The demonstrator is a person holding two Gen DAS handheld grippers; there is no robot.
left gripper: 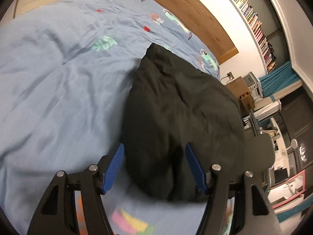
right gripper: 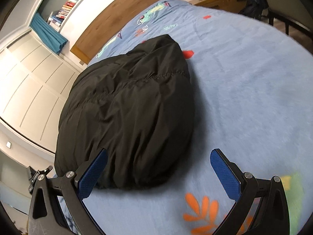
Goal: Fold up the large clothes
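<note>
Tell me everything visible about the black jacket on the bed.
The black jacket is a puffy, quilted garment of smooth, slightly shiny fabric with stitched seams across it. It lies bundled into a rounded, compact mound on the blue patterned duvet, near the bed edge by the wooden headboard. Both the left tongs and right tongs are open at its near end, gripping nothing.

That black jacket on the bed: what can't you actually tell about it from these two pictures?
- Black puffer jacket: sleeves, zip and collar are tucked out of sight in both views.
- Its near edge is motion-blurred in the left wrist view.
- What lies between it and the blue duvet is covered.
- Neither open hand-held gripper shows contact.
</note>
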